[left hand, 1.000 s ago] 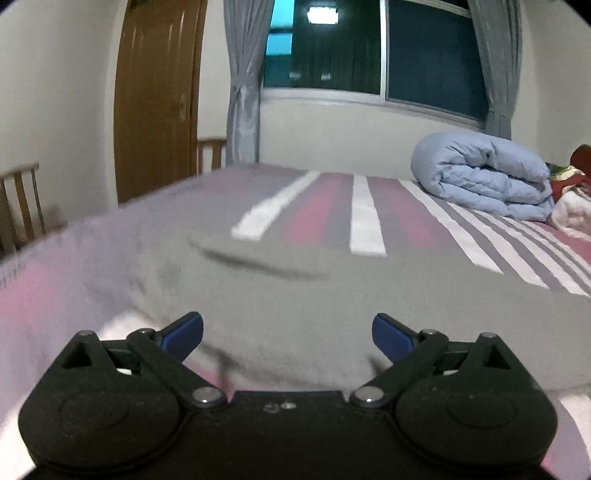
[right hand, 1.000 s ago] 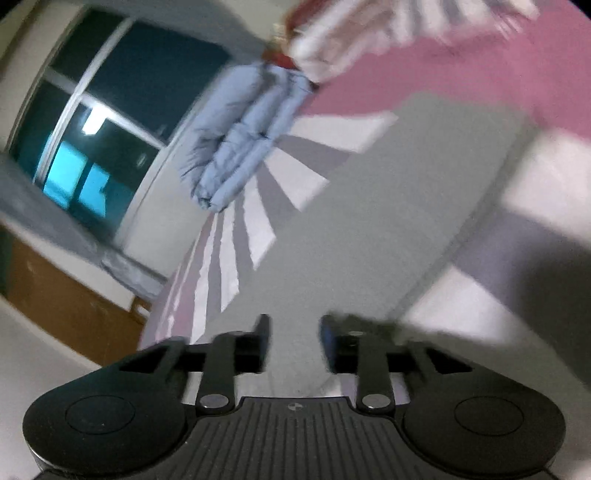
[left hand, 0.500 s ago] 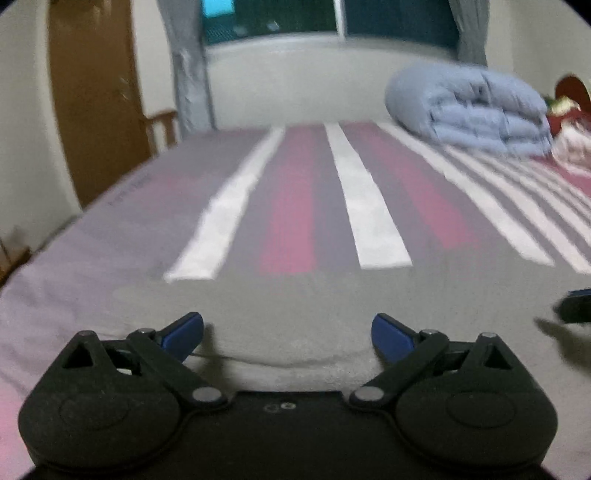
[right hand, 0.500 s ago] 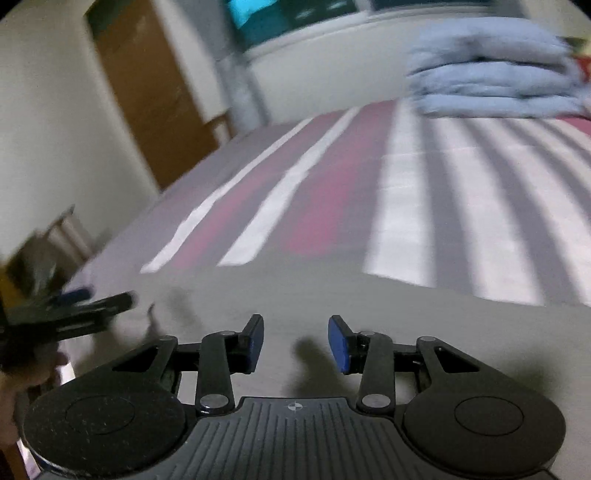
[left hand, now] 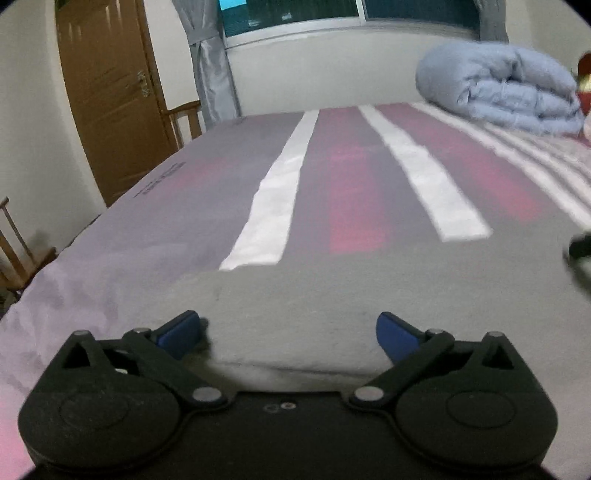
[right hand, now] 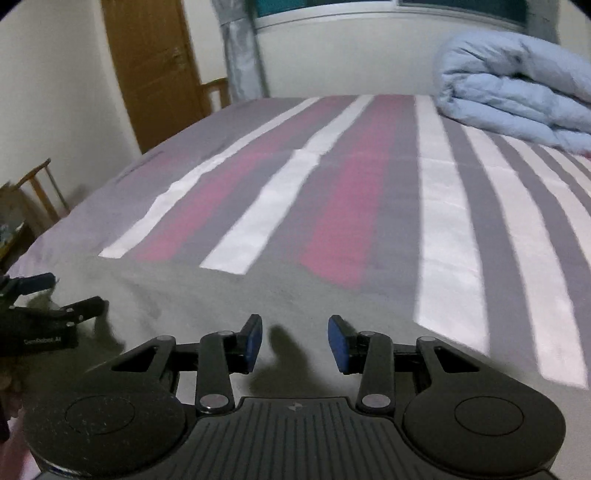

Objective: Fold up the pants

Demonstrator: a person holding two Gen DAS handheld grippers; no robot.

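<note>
I am holding two grippers over one pair of grey pants [left hand: 369, 291], which are lying flat on the near part of the bed [left hand: 354, 177], spread sideways across its striped sheet. My left gripper [left hand: 288, 328] is hovering low at the pants' near edge, its two blue-tipped fingers [left hand: 177, 332] standing wide apart with grey cloth showing between them and nothing clamped. My right gripper [right hand: 295, 339] is hanging over the same pants further toward their right side, its two fingers [right hand: 338, 343] parted by a narrower gap and also gripping nothing; their shadow is falling on the cloth just ahead. In the right wrist view my left gripper [right hand: 62, 299] is showing at the pants' left end, close to the fabric, though I cannot tell whether it is touching. Beyond the pants, the sheet is running away in white, pink and grey stripes. One rolled pale blue duvet [right hand: 517, 85] is sitting at the far right of the bed, well apart from the pants. Past the bed's far left corner I am seeing one brown wooden door [left hand: 110, 92], one tied grey curtain [left hand: 210, 66] below one window [left hand: 295, 14], and one wooden chair [left hand: 184, 118] between door and curtain. No containers are showing anywhere around the pants.
</note>
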